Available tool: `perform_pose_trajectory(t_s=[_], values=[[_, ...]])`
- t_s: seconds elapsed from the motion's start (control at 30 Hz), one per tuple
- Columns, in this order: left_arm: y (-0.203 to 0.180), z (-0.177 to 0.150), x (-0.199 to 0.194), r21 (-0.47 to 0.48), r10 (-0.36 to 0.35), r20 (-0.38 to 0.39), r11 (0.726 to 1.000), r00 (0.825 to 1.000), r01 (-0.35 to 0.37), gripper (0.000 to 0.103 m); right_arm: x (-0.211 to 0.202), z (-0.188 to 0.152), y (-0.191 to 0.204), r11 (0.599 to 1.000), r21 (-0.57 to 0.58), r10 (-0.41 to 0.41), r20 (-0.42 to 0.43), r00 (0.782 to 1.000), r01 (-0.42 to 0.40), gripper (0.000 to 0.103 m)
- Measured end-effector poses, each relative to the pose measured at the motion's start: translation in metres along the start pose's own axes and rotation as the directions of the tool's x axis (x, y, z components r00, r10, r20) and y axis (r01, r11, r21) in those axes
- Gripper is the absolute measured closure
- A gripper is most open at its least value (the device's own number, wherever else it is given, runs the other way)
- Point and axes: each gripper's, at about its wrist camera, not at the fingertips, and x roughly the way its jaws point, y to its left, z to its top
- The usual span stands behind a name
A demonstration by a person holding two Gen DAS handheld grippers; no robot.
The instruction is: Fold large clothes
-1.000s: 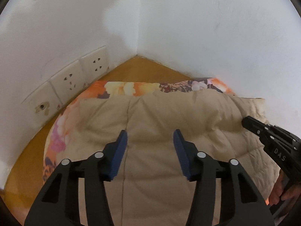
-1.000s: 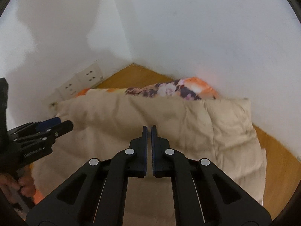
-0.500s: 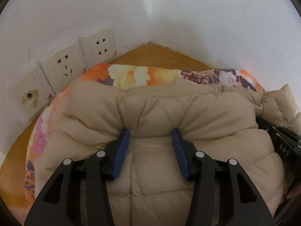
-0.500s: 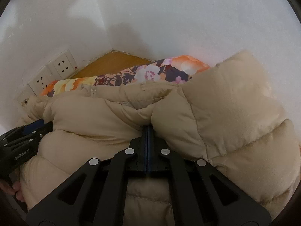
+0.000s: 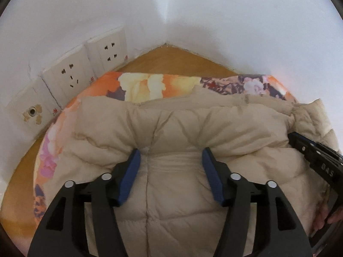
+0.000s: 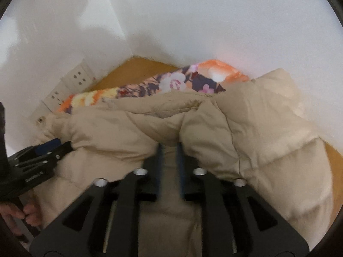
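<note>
- The beige puffer jacket (image 5: 182,192) lies folded on a floral cloth (image 5: 150,85) spread over the wooden tabletop (image 5: 182,57), pushed toward a room corner.
- The left tool (image 5: 170,156), jaws spread and just now opening wider, straddles a fold of the jacket; its blue pads (image 5: 130,171) sit against the padding without squeezing it.
- The right tool (image 6: 169,152), blurred, has just been parting its jaws; jacket fabric bulges over the tips, and whether anything is pinched cannot be told.
- Wall sockets (image 5: 90,64) line the white wall (image 5: 235,21) at far left.
</note>
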Motion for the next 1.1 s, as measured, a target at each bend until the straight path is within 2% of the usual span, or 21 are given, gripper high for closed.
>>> perform_pose_trajectory(t_s=[0.03,0.1,0.27,0.43,0.53,0.63,0.73,0.83,0.87,0.9,1.0,1.1], values=[[-0.001,0.002,-0.008,-0.004,-0.006,0.009,1.0,1.0,0.006,0.04,-0.011,0.0,0.003,1.0,0.0,0.016,0.019,1.0,-0.016,0.06],[-0.004,0.003,-0.021,-0.005,-0.018,0.029,1.0,0.999,0.018,0.034,-0.029,-0.002,0.01,0.999,-0.014,0.032,0.052,0.998,-0.031,0.05],[-0.019,0.002,-0.054,0.014,-0.052,0.066,0.999,0.996,0.051,0.027,-0.067,-0.013,0.017,0.998,-0.046,0.035,0.08,0.996,-0.032,0.048],[-0.039,-0.008,-0.077,0.057,-0.081,0.085,0.995,0.993,0.076,0.026,-0.104,-0.034,0.001,1.0,0.004,0.024,0.106,0.994,-0.025,0.044],[-0.052,-0.017,-0.087,0.074,-0.107,0.075,0.992,0.991,0.102,0.026,-0.123,-0.053,-0.02,0.997,0.075,0.008,0.109,0.994,-0.016,0.043],[-0.065,-0.026,-0.089,0.084,-0.14,0.032,0.987,0.99,0.137,0.026,-0.136,-0.074,-0.048,0.985,0.173,0.01,0.109,0.994,-0.029,0.042],[-0.074,-0.035,-0.085,0.079,-0.168,-0.025,0.982,0.985,0.169,0.027,-0.15,-0.094,-0.081,0.953,0.282,0.063,0.174,0.983,-0.111,0.041],[-0.082,-0.04,-0.08,0.089,-0.181,-0.06,0.979,0.982,0.185,0.037,-0.147,-0.107,-0.125,0.9,0.409,0.081,0.181,0.98,-0.149,0.041],[-0.085,-0.042,-0.079,0.095,-0.185,-0.069,0.977,0.98,0.191,0.043,-0.145,-0.11,-0.135,0.885,0.437,0.088,0.184,0.979,-0.162,0.041],[-0.09,-0.043,-0.077,0.104,-0.192,-0.08,0.974,0.978,0.2,0.05,-0.142,-0.113,-0.147,0.864,0.467,0.112,0.189,0.976,-0.19,0.041],[-0.101,-0.045,-0.07,0.138,-0.194,-0.097,0.969,0.976,0.206,0.061,-0.126,-0.121,-0.168,0.806,0.52,0.221,0.179,0.959,-0.283,0.041],[-0.107,-0.046,-0.058,0.145,-0.176,-0.124,0.97,0.977,0.193,0.071,-0.107,-0.123,-0.172,0.783,0.522,0.298,0.16,0.941,-0.337,0.039]])
